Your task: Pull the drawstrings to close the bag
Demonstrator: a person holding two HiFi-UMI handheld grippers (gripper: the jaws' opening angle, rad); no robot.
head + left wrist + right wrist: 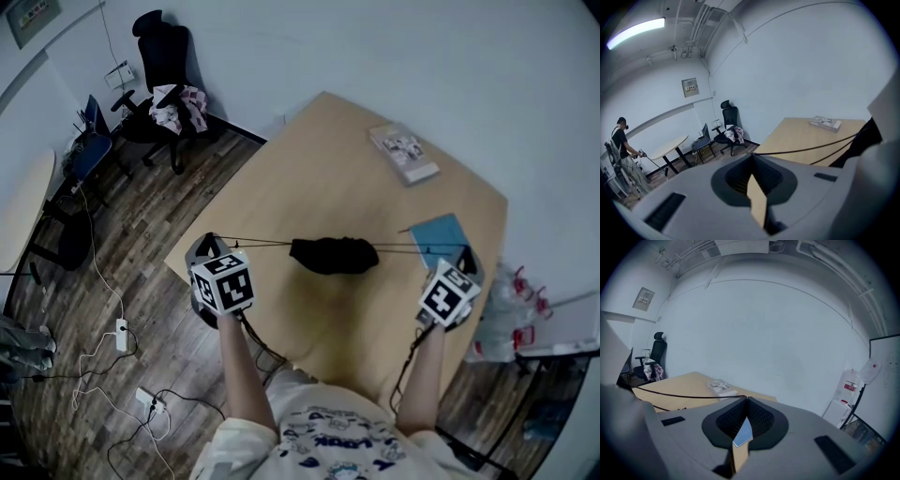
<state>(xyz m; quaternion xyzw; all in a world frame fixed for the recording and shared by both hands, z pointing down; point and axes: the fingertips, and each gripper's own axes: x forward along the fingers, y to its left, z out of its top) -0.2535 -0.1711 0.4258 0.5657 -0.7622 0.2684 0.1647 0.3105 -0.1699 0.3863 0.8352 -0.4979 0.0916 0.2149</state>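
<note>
A black drawstring bag [334,254] lies bunched at the middle of the wooden table [328,169]. Thin black drawstrings run taut from it to both sides. My left gripper [210,240] holds the left drawstring [258,242] over the table's left edge. In the left gripper view the jaws [752,154] are shut on that string [801,150], which leads right to the bag [865,140]. My right gripper [466,251] holds the right drawstring [417,249] near the right edge. Its jaws [746,398] are pinched on the string [689,396], which runs off to the left.
A book [404,154] lies at the table's far side and a blue notebook [441,232] just beyond the right gripper. An office chair [159,66] stands by the wall at the left. Power strips [121,334] and cables lie on the floor. A person [621,154] stands far off by a round table [670,146].
</note>
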